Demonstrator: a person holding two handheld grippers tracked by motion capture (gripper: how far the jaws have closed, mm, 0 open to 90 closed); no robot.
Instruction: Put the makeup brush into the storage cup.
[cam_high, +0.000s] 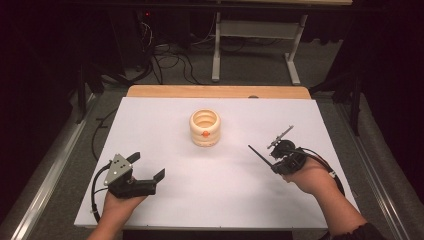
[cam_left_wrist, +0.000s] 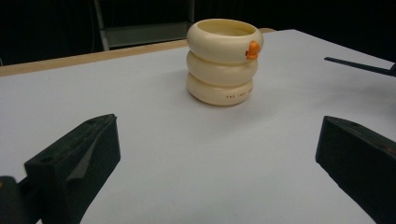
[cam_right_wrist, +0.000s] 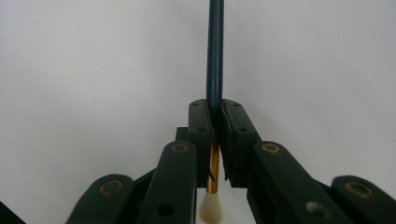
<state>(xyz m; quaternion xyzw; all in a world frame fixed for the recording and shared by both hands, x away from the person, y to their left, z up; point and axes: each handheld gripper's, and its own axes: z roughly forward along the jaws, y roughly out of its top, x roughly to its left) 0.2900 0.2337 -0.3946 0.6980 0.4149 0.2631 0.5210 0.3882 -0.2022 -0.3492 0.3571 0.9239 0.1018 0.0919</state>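
Observation:
A cream cup (cam_high: 205, 127) shaped like three stacked rings, with a small orange knob on its side, stands upright at the middle of the white table (cam_high: 165, 120). In the left gripper view the cup (cam_left_wrist: 223, 60) is ahead and well apart from my left gripper (cam_left_wrist: 215, 140), whose jaws stand wide with nothing between them. That left gripper (cam_high: 148, 166) rests at the near left. At the near right my right gripper (cam_high: 277, 166) is shut on a paintbrush (cam_high: 260, 156). The brush's dark handle (cam_right_wrist: 215, 46) points forward out of the right gripper (cam_right_wrist: 217, 109), and its gold ferrule and white bristles (cam_right_wrist: 211, 210) sit behind the pads.
A wooden strip (cam_high: 215, 91) runs along the table's far edge. Beyond it are a dark floor with cables and the white legs of another desk (cam_high: 216, 55). Metal rails flank the table on both sides. The brush handle (cam_left_wrist: 355, 65) reaches in at the right of the left gripper view.

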